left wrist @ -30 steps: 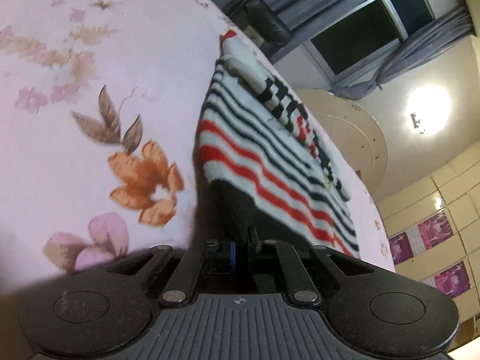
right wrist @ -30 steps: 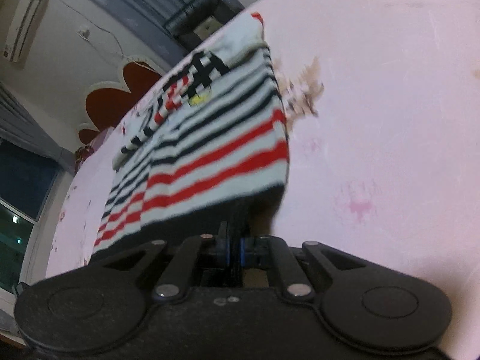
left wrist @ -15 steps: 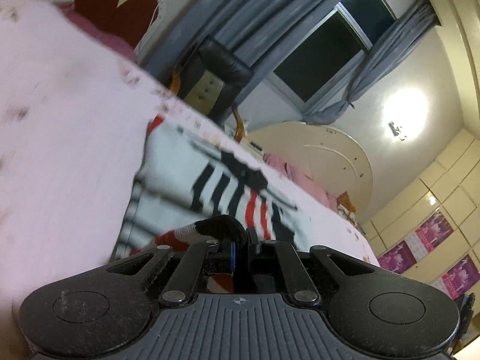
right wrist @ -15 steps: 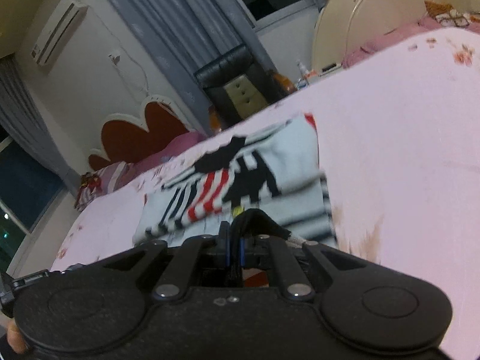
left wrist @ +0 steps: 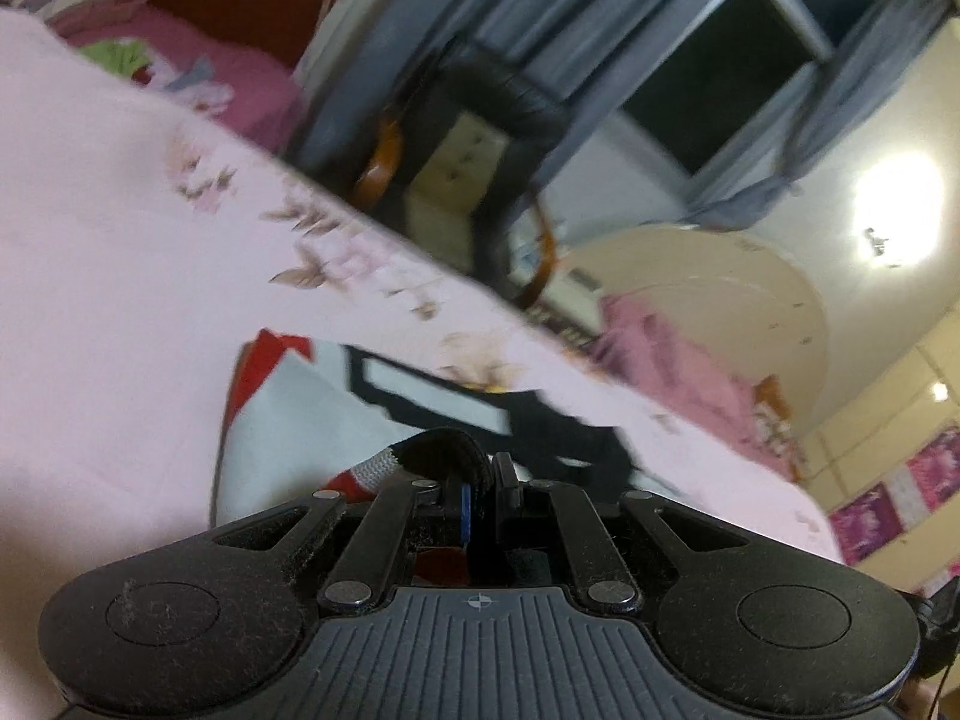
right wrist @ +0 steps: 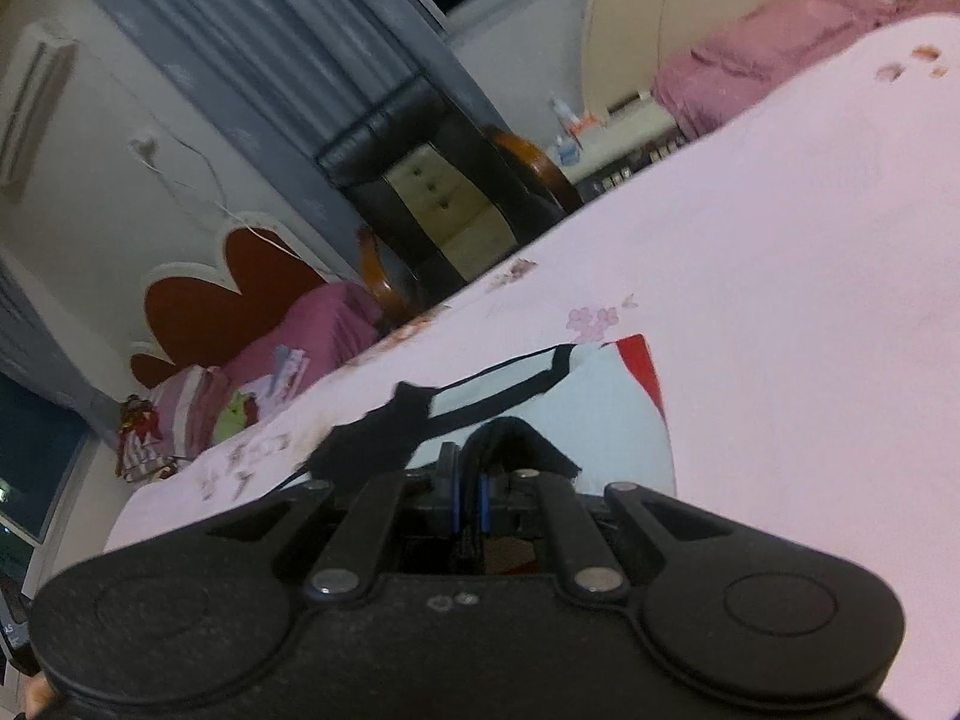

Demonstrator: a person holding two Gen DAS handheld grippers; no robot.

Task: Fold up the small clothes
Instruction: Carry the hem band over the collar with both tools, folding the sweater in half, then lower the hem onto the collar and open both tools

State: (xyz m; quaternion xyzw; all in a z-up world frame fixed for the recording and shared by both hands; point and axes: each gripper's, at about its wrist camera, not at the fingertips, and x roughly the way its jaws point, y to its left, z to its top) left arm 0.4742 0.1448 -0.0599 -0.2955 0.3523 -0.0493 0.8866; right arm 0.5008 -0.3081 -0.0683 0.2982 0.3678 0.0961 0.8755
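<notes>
A small knit sweater (left wrist: 300, 414), white with red and black stripes and a black pattern, lies on the pink floral bedsheet (left wrist: 108, 276). My left gripper (left wrist: 480, 498) is shut on the sweater's black hem, which bunches up between the fingers. The sweater also shows in the right wrist view (right wrist: 600, 408), where my right gripper (right wrist: 468, 498) is shut on the other part of the black hem. Both grippers hold the hem low over the sweater's upper part, near its red collar edge (right wrist: 645, 366).
The bedsheet (right wrist: 810, 300) stretches right and ends at a far edge. Beyond it stand a black chair (right wrist: 432, 180), grey curtains (left wrist: 540, 18), a red heart-shaped headboard (right wrist: 240, 294) and pink bedding (right wrist: 780, 60).
Both grippers have carried the striped bottom hem forward over the sweater toward its collar. The striped lower part is now folded under and out of sight; the views tilted up toward the room.
</notes>
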